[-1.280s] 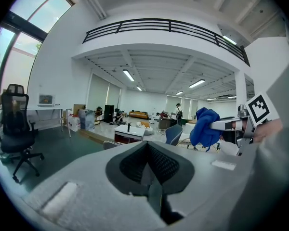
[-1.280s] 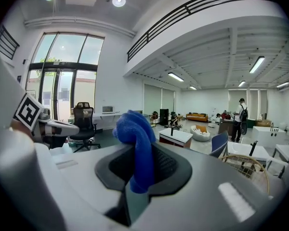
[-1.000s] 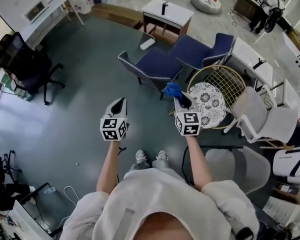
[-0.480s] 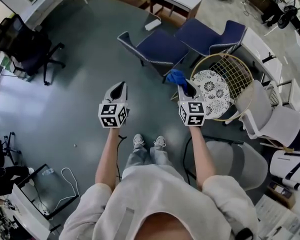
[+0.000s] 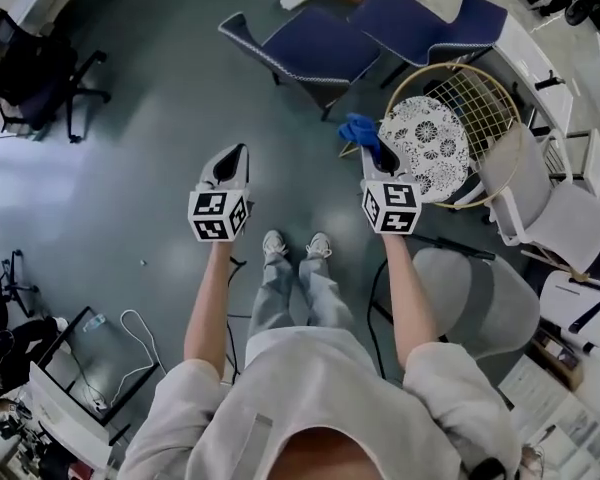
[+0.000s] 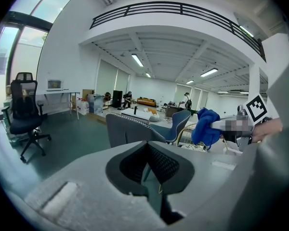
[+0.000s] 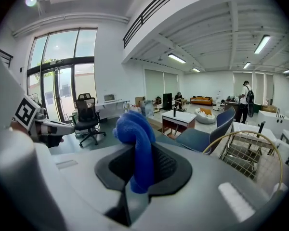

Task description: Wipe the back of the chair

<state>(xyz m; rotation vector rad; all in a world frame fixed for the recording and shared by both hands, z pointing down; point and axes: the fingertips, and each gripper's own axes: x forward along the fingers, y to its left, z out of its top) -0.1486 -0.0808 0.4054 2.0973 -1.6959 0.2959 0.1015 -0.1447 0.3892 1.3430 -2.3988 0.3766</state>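
Right gripper [image 5: 373,154] pinching blue cloth [image 5: 356,128], its tips hiding under it, left gripper [image 5: 234,154] staying closed and empty, wire chair [image 5: 485,90] sitting at cloth's two o'clock, drifting nearer the top edge than before

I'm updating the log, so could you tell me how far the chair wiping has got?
Done: right gripper is shut on the crumpled blue cloth. In hand: the cloth hovers beside the round gold wire chair back, apparently not touching. Left: all the wiping.

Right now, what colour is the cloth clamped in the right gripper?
The cloth is bright blue; it shows best in the right gripper view.
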